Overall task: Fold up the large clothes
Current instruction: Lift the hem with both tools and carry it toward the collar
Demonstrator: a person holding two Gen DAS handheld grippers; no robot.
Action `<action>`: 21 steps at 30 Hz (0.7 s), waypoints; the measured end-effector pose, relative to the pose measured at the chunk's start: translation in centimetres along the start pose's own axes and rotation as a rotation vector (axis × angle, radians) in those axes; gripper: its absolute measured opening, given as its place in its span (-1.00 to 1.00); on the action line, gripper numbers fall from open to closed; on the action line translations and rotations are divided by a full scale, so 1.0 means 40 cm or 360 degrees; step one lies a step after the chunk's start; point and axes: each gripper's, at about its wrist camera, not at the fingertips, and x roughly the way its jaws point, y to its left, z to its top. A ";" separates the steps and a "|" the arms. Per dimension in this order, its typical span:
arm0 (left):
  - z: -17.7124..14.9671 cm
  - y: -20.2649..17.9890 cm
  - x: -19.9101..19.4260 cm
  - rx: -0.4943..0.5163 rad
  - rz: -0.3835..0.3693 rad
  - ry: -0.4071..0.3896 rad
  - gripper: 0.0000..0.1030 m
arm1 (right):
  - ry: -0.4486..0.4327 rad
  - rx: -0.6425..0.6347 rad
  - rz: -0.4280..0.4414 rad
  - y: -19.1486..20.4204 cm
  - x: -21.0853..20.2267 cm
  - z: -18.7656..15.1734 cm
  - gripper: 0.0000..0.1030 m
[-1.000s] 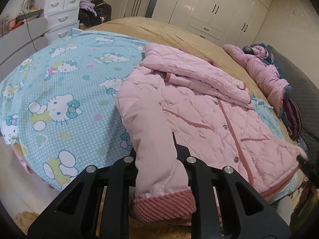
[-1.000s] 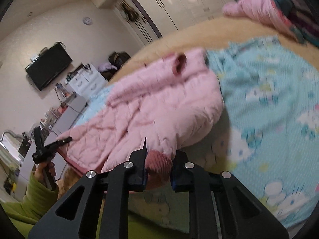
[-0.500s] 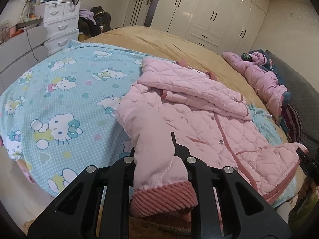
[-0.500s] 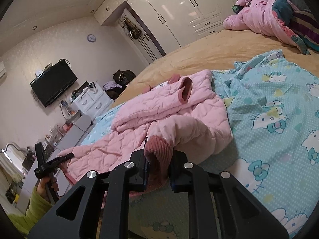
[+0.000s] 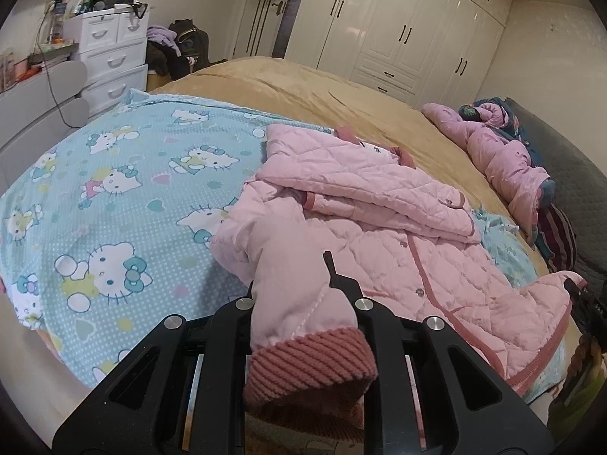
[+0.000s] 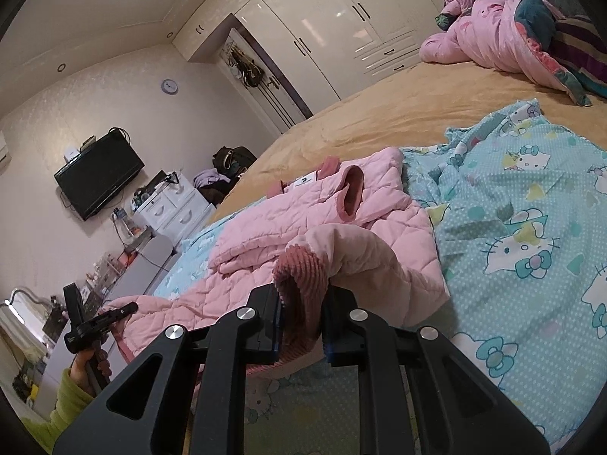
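1. While the pink quilted jacket [image 5: 398, 227] lies spread on the bed [image 5: 303, 87], its upper half is doubled over the buttoned front, and it rests on a light blue cartoon-cat sheet [image 5: 114, 197] near the bed's front edge.
2. Its shell is soft, padded cloth stitched in a diamond pattern, with darker rose piping along the front opening and hem, small round snaps down the middle, and a white label at the collar.
3. Both sleeves end in thick, ribbed knit cuffs of a deeper rose.
4. At the left gripper [image 5: 303, 295], the jaws are pressed together on one sleeve [image 5: 292, 276] just above its cuff [image 5: 311, 364]; the cuff hangs toward the camera, rounded and open at the end.
5. At the right gripper [image 6: 301, 314], the jaws pinch the ribbed cuff [image 6: 299, 284] of the other sleeve [image 6: 360, 258], which arches up off the jacket's body in a puffy bend.
6. Beneath the sheet lies a smooth tan bedspread; a second, crumpled pink garment [image 5: 504, 159] with dark teal parts lies at the far right side of the bed, well apart from the jacket.
7. A hand [image 6: 91, 367] in a yellow-green sleeve grips the left gripper's handle at the lower left of the right wrist view.
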 end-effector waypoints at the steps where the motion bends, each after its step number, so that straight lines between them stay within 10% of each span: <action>1: 0.006 -0.002 0.003 0.0001 -0.0002 -0.0002 -0.80 | -0.0002 0.0000 -0.0001 0.000 0.001 0.002 -0.72; 21: 0.090 -0.024 0.069 0.0010 -0.0043 -0.0006 -0.80 | -0.0045 0.0020 -0.0038 -0.008 0.080 0.083 -0.72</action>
